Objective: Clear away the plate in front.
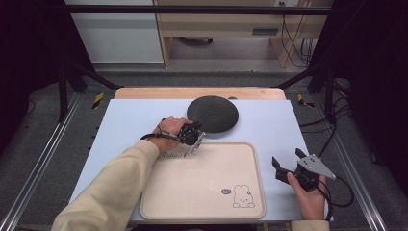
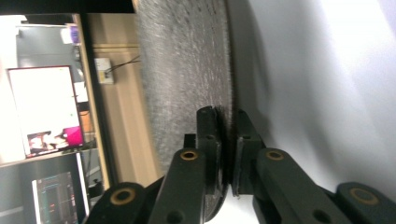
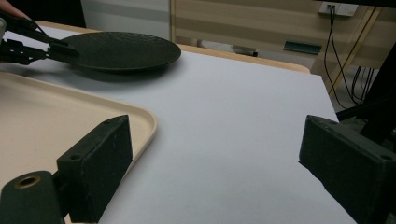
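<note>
A round dark textured plate (image 1: 212, 113) lies at the back middle of the pale blue table (image 1: 130, 120). My left gripper (image 1: 196, 131) is turned on its side and shut on the plate's near-left rim. In the left gripper view the jaws (image 2: 223, 114) pinch the thin edge of the plate (image 2: 187, 70). A beige tray (image 1: 202, 183) with a rabbit drawing sits in front of the plate. My right gripper (image 1: 287, 157) stands open just right of the tray, nothing between its jaws. The right gripper view shows the gripper (image 3: 217, 128) wide open, and the plate (image 3: 116, 49) beyond with the left gripper (image 3: 56, 46) on it.
The tray (image 3: 46, 116) has nothing on it. Bare table lies to the right of the plate and tray. Black frame bars run along both sides of the table, and a wooden shelf unit (image 1: 226, 29) stands behind it.
</note>
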`<state>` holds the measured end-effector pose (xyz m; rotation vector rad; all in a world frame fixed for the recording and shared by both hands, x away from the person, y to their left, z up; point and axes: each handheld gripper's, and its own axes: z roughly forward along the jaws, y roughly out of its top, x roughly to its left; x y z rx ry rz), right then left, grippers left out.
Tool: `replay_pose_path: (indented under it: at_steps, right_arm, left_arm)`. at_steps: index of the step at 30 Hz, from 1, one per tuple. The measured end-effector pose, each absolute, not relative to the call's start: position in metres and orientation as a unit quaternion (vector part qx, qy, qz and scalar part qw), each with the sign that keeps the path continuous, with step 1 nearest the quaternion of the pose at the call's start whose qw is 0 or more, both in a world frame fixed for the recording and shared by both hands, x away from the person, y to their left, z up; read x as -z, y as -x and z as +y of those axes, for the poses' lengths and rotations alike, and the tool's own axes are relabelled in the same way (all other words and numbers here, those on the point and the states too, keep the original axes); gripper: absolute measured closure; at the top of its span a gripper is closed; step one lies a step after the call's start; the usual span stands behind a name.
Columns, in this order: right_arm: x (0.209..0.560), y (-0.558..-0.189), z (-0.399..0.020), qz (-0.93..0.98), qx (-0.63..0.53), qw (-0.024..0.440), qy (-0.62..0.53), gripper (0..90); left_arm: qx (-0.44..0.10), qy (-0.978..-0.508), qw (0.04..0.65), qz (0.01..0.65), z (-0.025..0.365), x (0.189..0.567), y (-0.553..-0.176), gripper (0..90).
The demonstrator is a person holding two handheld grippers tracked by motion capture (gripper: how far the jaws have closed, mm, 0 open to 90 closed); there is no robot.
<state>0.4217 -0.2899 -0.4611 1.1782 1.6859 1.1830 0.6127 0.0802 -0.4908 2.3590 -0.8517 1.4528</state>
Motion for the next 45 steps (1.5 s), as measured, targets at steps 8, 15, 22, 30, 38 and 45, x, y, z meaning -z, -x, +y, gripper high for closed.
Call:
replay_pose_path:
  at_steps: [8,15,22,30,38,45]
  right_arm:
    - [0.461,-0.421,-0.29,0.657,-0.463,0.373,-0.463,9.5]
    - [0.461,-0.421,-0.291,0.657,-0.462,0.375,-0.464,9.5]
    - [0.461,-0.42,-0.291,0.658,-0.46,0.376,-0.463,9.5]
    - [0.461,-0.42,-0.29,0.663,-0.453,0.379,-0.46,9.8]
    - [0.463,-0.422,-0.288,0.666,-0.445,0.38,-0.464,9.9]
    - [0.464,-0.423,-0.285,0.669,-0.437,0.381,-0.465,10.0]
  left_arm:
    - [-0.51,-0.8,0.114,-0.295,0.072,0.493,-0.603,85.8]
    - [-0.515,-0.797,0.118,-0.293,0.073,0.489,-0.599,84.6]
    - [-0.524,-0.795,0.142,-0.273,0.08,0.485,-0.589,84.9]
    - [-0.534,-0.782,0.16,-0.28,0.094,0.478,-0.571,84.8]
    - [-0.538,-0.772,0.174,-0.29,0.106,0.474,-0.551,84.9]
    - [-0.544,-0.768,0.183,-0.285,0.121,0.47,-0.538,85.1]
